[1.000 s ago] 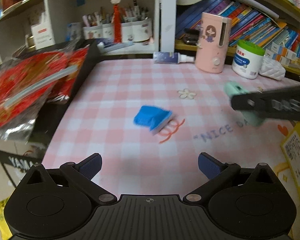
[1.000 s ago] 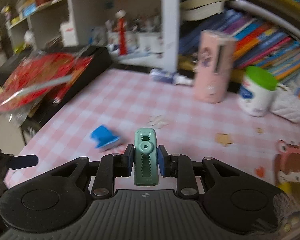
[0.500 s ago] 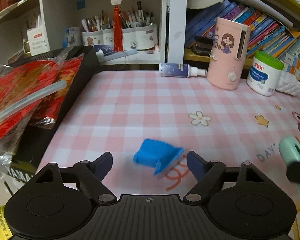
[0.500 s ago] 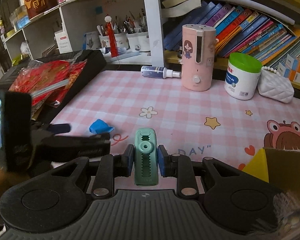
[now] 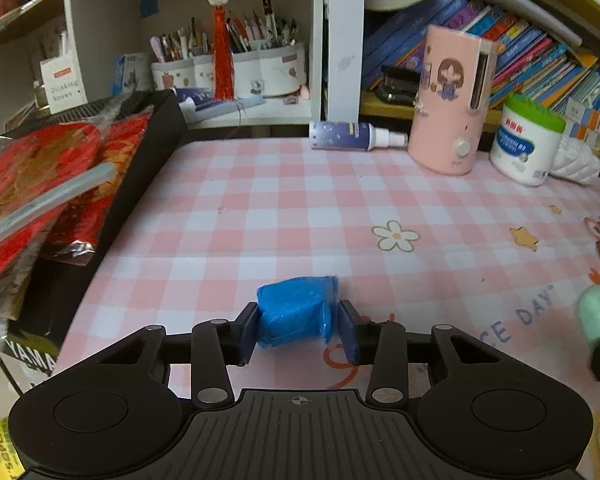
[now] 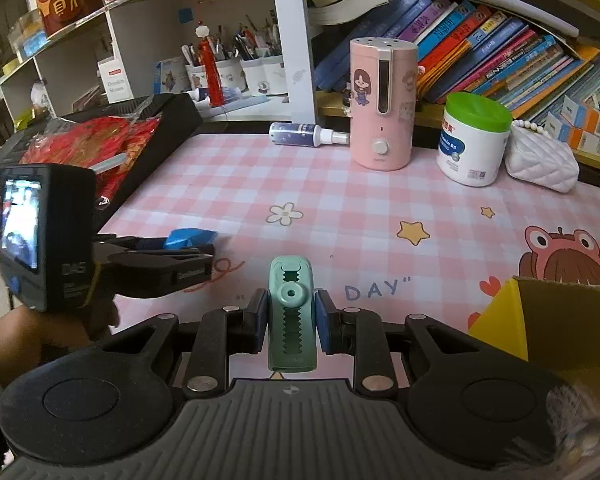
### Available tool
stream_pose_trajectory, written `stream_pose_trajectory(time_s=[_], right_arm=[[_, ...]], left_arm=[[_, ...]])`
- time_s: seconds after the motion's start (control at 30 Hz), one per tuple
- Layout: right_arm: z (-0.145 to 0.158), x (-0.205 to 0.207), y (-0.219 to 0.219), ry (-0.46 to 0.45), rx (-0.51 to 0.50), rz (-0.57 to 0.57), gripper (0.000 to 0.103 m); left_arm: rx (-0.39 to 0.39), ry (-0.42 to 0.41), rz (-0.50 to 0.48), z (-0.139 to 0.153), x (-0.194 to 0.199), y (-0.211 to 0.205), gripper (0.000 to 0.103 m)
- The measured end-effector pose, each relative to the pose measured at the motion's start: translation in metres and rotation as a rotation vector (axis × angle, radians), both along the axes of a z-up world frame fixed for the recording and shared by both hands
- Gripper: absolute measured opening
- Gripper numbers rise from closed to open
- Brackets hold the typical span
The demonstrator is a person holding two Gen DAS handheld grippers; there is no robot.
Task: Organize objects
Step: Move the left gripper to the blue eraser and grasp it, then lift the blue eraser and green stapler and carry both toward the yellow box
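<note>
Tablecloth point(image 5: 300, 208): pink and white check across the middle of both views; printed flower, stars, cartoon face and the letters "DAY" toward the lower right.
Shelving point(image 6: 292, 40): fills the top of both views; slanted books upper right, white pen cups point(image 5: 236, 72) stuffed with pens at upper centre, a white box marked "Drinking Straws" point(image 5: 65, 87) upper left.
Black case point(image 5: 112, 200): left edge, lettering "YAMA" cut off at lower left; red foil packets point(image 5: 40, 172) lie on it.
Cardboard box point(image 6: 540, 320): yellow-sided, lower right of the right wrist view, contents not visible.
Pink humidifier point(image 6: 382, 104): upright at upper centre, girl sticker on front.
White tub point(image 6: 474, 140): green lid, blue label unreadable, right of the humidifier, beside a white quilted pouch point(image 6: 540, 164).
Spray bottle point(image 6: 304, 135): lying on its side left of the humidifier.
Left gripper point(image 5: 298, 330): pads pressed against a blue wrapped block point(image 5: 296, 320), low centre, on the cloth.
Right gripper point(image 6: 292, 320): pinching a mint-green toothed clip point(image 6: 292, 312), bottom centre, above the cloth.
</note>
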State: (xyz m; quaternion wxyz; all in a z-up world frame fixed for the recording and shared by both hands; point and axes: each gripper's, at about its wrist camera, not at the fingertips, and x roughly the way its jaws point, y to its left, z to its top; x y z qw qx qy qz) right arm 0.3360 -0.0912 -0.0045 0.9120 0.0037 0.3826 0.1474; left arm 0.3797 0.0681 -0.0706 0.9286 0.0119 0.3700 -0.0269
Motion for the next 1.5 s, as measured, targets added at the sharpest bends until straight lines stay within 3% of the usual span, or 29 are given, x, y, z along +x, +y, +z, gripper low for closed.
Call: stream_pose_trajectory(time_s=[0.57,1.0,1.5], right_arm=[[-0.012,-0.047,0.018,0.041,-0.045,0.087,0.023],[-0.001,-0.121,0.025,0.037,-0.004,0.125,0.023],[-0.002,-0.228,0.033,0.046,-0.004,0.128,0.023]], left_arm=[[-0.062,0.013,0.014,0.038,-0.131,0.020,0.039],[-0.053,-0.026,0.051,0.064,-0.230,0.032,0.039],[-0.074,-0.017,0.060,0.060,-0.335,0.040,0.039]])
